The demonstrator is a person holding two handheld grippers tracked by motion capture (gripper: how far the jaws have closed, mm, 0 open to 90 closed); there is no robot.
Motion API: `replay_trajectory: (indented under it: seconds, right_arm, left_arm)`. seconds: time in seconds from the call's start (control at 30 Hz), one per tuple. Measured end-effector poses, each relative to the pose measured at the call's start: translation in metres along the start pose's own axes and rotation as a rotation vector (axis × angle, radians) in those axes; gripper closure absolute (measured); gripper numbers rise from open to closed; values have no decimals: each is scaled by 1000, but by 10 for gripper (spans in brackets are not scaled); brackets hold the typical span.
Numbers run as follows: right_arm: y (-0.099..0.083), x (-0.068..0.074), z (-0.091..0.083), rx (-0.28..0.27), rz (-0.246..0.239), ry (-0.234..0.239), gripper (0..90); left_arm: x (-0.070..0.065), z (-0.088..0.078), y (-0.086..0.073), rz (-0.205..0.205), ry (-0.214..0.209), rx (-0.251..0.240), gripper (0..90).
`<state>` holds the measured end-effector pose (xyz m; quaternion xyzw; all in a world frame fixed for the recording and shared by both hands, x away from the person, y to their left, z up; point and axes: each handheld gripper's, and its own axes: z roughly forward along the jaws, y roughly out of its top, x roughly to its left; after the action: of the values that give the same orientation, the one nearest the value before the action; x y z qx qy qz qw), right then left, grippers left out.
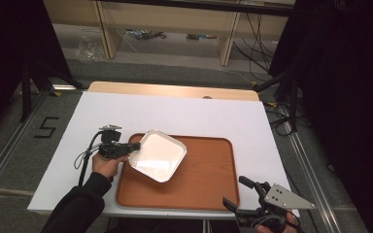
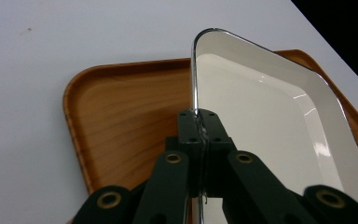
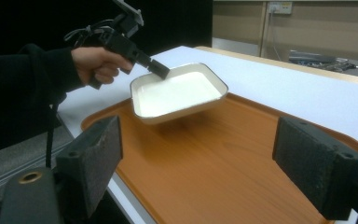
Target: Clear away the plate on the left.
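The right gripper (image 1: pixel 245 194) sits nearest, at the table's (image 1: pixel 223 111) front edge beside the tray's (image 1: pixel 209 179) corner, jaws spread wide and holding nothing, apparently waiting its turn. Farther in, the left gripper (image 1: pixel 128 148) is clamped on the rim of the white dish (image 1: pixel 158 155). The thin rim gives the jaws a sure hold. The dish hangs tilted, clear of the wood, over the tray's left part, probably being set down or lifted away.
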<state>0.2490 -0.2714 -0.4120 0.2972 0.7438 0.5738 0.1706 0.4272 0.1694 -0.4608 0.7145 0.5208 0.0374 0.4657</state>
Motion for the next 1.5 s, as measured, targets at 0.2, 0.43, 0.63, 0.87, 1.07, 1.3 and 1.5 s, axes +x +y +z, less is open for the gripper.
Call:
replay_trajectory:
  seconds: [0.2, 0.43, 0.63, 0.87, 1.07, 1.3, 1.5]
  right_arm:
    - [0, 0, 0, 0, -1, 0, 169]
    - [0, 0, 0, -1, -3, 4, 169]
    - [0, 0, 0, -3, -5, 3, 168]
    - [0, 0, 0, -1, -5, 5, 167]
    - [0, 0, 0, -2, -4, 3, 167]
    - [0, 0, 0, -3, -3, 4, 167]
    - [0, 0, 0, -2, -4, 6, 167]
  left_arm:
    - [-9, 9, -3, 14, -15, 16, 884]
    - [-20, 22, -6, 50, -27, 52, 884]
    - [-26, 32, -9, 51, -34, 75, 884]
    - [-31, 40, -11, 71, -32, 84, 884]
    - [-33, 45, -15, 75, -9, 98, 884]
    - [-32, 50, -21, 73, 7, 122, 882]
    - [-32, 51, -22, 59, 14, 118, 882]
